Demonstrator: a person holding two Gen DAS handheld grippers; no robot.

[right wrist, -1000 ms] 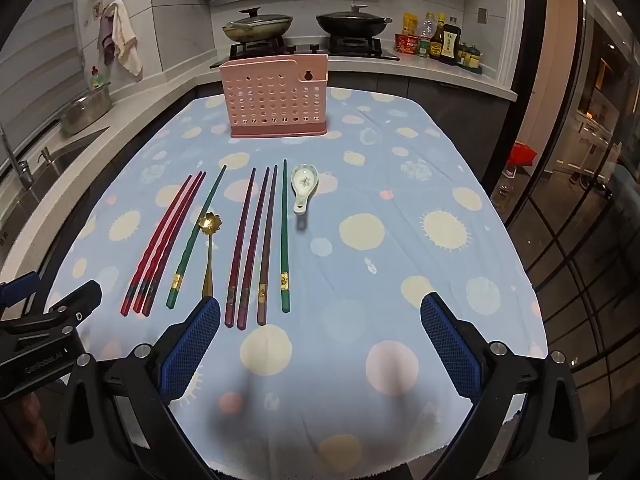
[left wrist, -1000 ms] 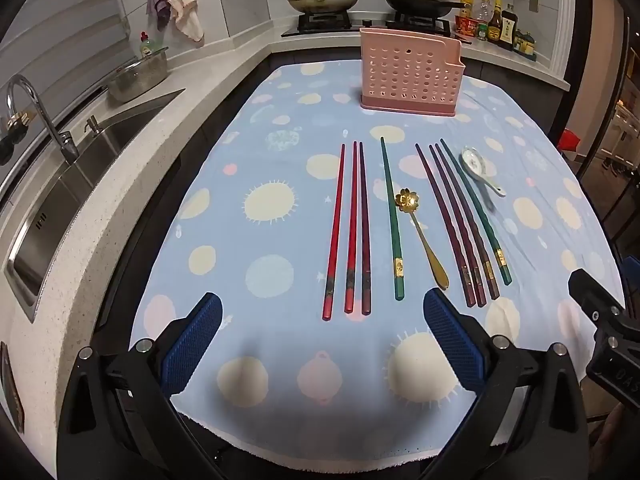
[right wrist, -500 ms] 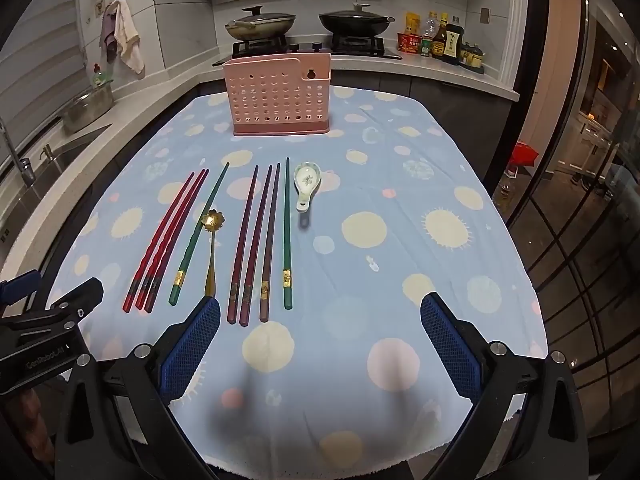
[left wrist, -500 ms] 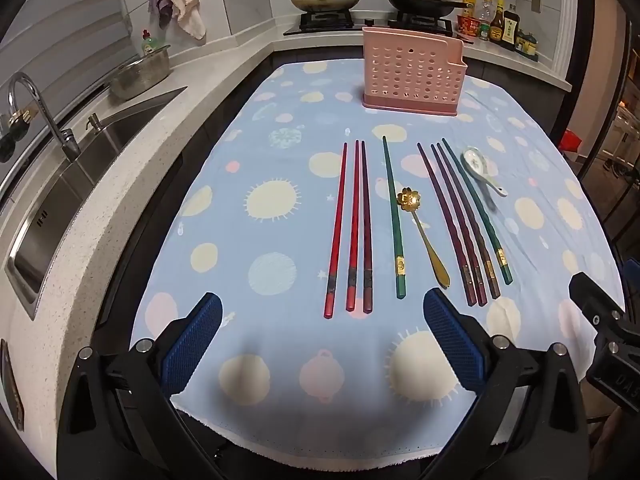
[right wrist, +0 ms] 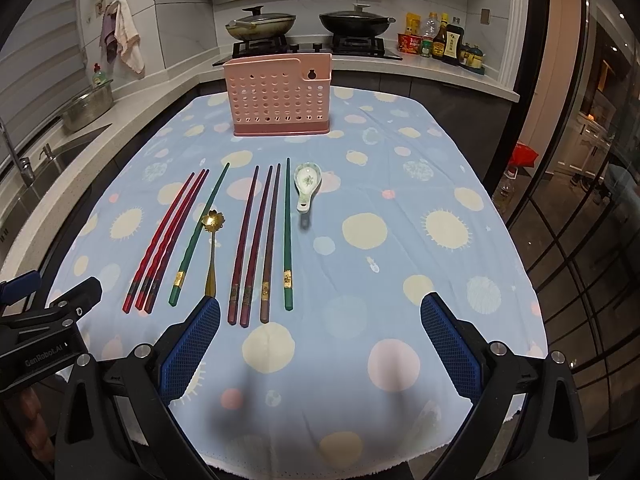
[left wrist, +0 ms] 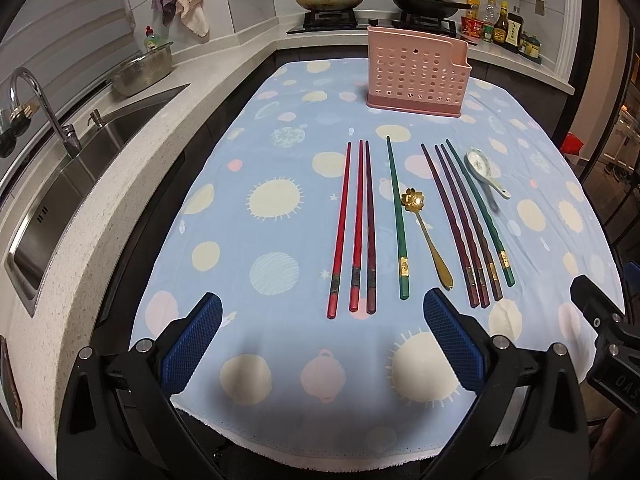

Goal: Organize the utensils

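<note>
Both tongs hang released and empty over the near edge of the bench: the left tongs [left wrist: 320, 344] face the red chopsticks [left wrist: 354, 228], the right tongs [right wrist: 320, 344] sit right of the purple chopsticks [right wrist: 256, 244], likely to split the row between them. The pink holder [right wrist: 278, 100] waits upright behind. Only the left view shows the sink [left wrist: 68, 176].

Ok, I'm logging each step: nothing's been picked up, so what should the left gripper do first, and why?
Probably ease the open left gripper forward and down over the red chopsticks: they lie just ahead between its jaws, while the pink holder waits beyond.
</note>
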